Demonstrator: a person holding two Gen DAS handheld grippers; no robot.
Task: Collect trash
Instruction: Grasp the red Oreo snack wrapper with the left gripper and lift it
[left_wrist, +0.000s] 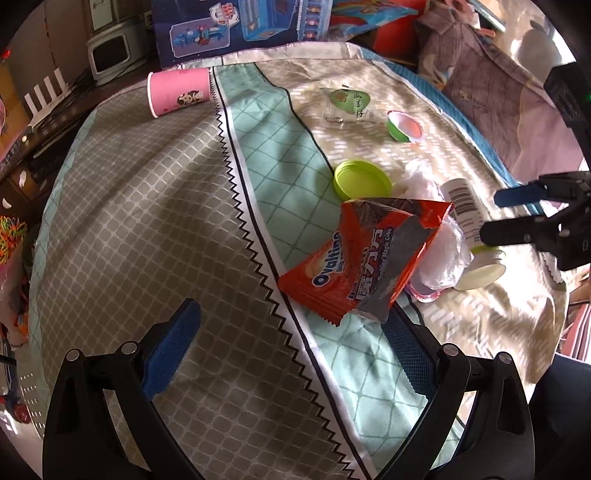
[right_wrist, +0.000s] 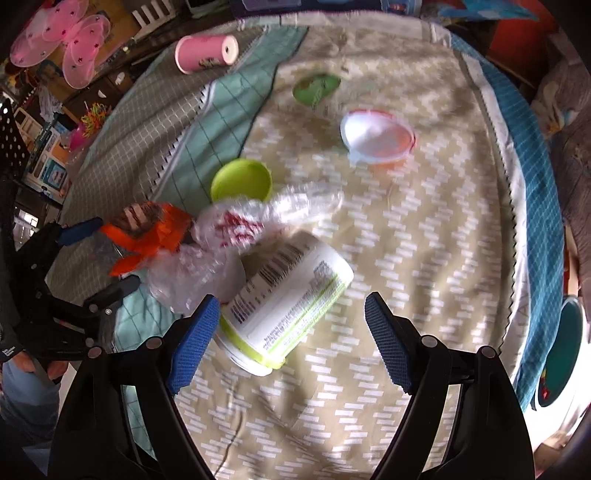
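Left wrist view: the left gripper (left_wrist: 291, 332) is hanging wide open and empty over a patchwork quilt (left_wrist: 147, 221), its blue ribbed pads bracketing a torn, glossy orange Ovaltine wrapper (left_wrist: 354, 266). Crinkled clear plastic (left_wrist: 439, 258), a round green lid (left_wrist: 362, 180) and a pink paper cup (left_wrist: 179, 91) are lying around.

Right wrist view: the right gripper (right_wrist: 291, 326) is gaping wide, gripping nothing, its left pad just beside a toppled white cylindrical bottle (right_wrist: 291, 306). A foil-lidded jelly cup (right_wrist: 376, 138) is sitting beyond.

Torn orange wrapper (left_wrist: 364, 254) beside toppled bottle (right_wrist: 284, 306)
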